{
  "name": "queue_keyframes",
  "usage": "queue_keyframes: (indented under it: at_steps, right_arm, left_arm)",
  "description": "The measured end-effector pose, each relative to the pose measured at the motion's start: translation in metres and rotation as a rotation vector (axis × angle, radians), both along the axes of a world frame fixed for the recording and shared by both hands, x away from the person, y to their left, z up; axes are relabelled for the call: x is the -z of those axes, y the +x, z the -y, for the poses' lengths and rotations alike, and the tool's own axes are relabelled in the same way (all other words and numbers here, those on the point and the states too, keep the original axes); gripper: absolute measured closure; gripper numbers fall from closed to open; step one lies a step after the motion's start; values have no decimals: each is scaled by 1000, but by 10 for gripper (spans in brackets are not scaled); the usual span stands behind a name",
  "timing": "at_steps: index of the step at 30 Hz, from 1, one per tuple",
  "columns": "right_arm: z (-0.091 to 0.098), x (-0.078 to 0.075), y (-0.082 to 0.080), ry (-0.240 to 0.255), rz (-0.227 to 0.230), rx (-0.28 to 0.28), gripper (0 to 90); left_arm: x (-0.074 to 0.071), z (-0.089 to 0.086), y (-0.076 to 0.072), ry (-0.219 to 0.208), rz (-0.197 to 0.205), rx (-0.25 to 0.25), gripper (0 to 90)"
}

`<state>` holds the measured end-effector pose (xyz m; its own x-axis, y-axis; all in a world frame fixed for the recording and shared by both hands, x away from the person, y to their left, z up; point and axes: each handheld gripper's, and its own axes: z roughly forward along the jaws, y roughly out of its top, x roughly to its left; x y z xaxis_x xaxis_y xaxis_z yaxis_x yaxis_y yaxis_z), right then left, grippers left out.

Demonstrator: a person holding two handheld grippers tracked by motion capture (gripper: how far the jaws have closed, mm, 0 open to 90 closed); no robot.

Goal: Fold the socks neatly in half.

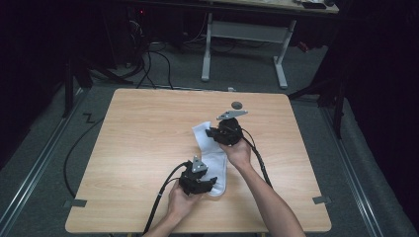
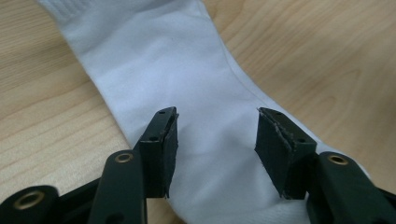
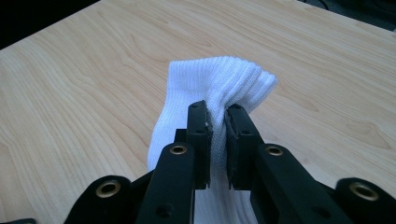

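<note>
A white sock [image 1: 214, 159] lies on the wooden table [image 1: 143, 128], running from mid-table towards the near edge. My right gripper [image 1: 213, 133] is at its far end, shut on the ribbed cuff [image 3: 224, 77], which bunches up between the pads and lifts off the wood. My left gripper [image 1: 211, 182] is over the near end of the sock. In the left gripper view its jaws [image 2: 218, 114] stand apart above the smooth foot part [image 2: 187, 70], with fabric under the gap and neither pad pressing on it.
A small dark round disc [image 1: 237, 104] lies on the table just beyond the right gripper. Grey tape tabs [image 1: 321, 200] mark the near corners. Cables [image 1: 81, 143] trail on the floor at the left, and a white desk frame [image 1: 244, 39] stands behind.
</note>
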<state>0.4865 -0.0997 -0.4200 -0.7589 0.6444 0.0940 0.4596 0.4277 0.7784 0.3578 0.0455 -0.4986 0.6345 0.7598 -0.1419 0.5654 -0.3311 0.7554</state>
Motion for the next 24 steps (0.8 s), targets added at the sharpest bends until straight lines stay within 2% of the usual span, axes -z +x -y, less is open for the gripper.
queue_keyframes:
  at_steps: [2,4,7,12,17,20,24]
  right_arm:
    - [-3,-1,-2,1,1,-9,821]
    - [-3,-1,-7,-9,5,-17,820]
    - [0,-1,-16,-5,5,-17,817]
    - [11,3,-42,20,11,-10,813]
    - [17,15,-59,0,23,1,811]
    - [23,28,-66,-21,33,36,809]
    - [28,40,-69,-8,23,61,808]
  left_arm:
    - [2,2,3,4,8,-31,511]
    - [2,3,6,-9,7,-57,526]
    - [3,4,8,-16,3,-81,545]
    - [3,7,10,-17,3,-111,554]
    - [2,8,14,-20,-5,-110,536]
    - [2,7,15,-35,-7,-104,502]
    - [0,6,13,-40,-7,-81,440]
